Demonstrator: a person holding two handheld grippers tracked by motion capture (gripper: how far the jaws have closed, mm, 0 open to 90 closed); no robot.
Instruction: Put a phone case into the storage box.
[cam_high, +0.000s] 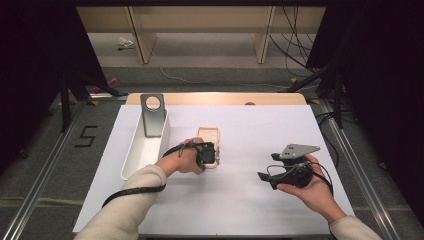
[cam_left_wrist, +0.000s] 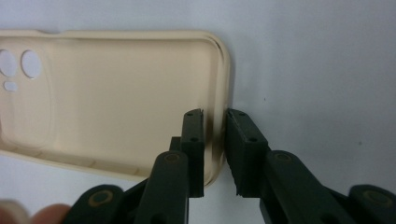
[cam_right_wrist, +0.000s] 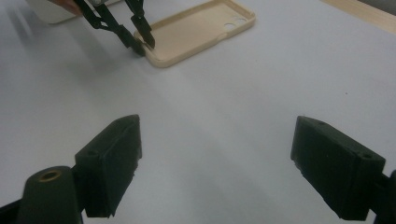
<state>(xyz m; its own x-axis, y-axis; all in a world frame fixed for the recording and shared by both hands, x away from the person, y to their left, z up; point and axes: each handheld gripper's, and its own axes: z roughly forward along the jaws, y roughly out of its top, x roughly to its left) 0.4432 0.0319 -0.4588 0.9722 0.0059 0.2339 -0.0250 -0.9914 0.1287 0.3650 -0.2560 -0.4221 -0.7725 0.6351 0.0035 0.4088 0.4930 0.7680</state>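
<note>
Pinching the near rim of the phone case (cam_left_wrist: 116, 98), the left hand-held gripper (cam_left_wrist: 215, 140) has one jaw inside and one outside; the case lies flat on the desk (cam_high: 240, 200), stretching away. The right hand-held gripper (cam_right_wrist: 215, 163) waits wide open, well apart.

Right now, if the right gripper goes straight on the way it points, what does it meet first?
Probably bare white table. The right gripper, jaws wide open, aims across it; the beige phone case and left gripper lie further on, left of centre. Depth unclear.
</note>
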